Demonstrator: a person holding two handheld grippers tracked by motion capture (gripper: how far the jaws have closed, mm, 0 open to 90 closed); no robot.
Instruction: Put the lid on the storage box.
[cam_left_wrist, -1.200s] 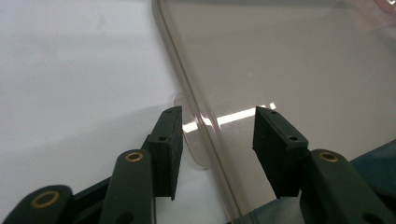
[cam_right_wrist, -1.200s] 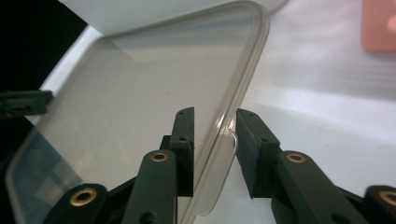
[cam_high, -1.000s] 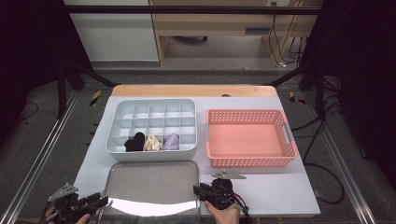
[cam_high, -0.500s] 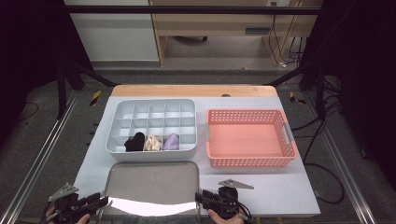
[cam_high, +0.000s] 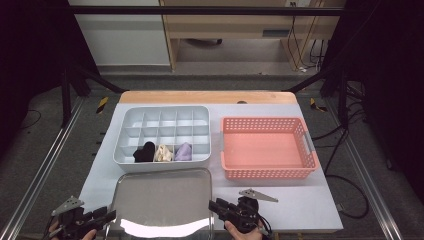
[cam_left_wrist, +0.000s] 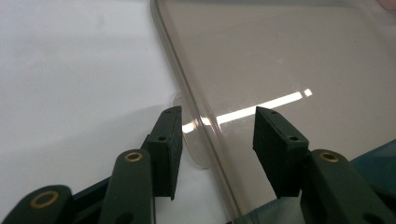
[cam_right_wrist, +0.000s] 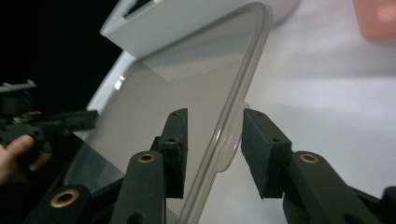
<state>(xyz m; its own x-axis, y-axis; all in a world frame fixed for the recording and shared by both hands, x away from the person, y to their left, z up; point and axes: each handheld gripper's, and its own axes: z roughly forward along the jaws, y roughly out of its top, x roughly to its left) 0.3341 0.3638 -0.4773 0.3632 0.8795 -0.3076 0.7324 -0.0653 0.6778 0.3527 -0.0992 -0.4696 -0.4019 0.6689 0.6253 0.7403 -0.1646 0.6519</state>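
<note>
- The table (cam_high: 320, 210) fills the middle of the high view.
- The compartment box (cam_high: 164, 116) sits left of centre; the basket (cam_high: 270, 174) stands just right of it.
- Three small bundles (cam_high: 162, 152) lie side by side in the box's nearest row.
- The clear lid (cam_high: 165, 200) lies below the box, at bottom centre.
- The left gripper (cam_high: 107, 216) is at the lid's lower left edge, the right gripper (cam_high: 215, 206) at its lower right edge.

My high view cuts off the near edge of the clear lid (cam_high: 162, 200) and most of both hands. Contents of the divided box (cam_high: 165, 131) are too small to identify: three bundles, black, cream, lilac. Right gripper view blurs the pink basket (cam_right_wrist: 376, 14).
</note>
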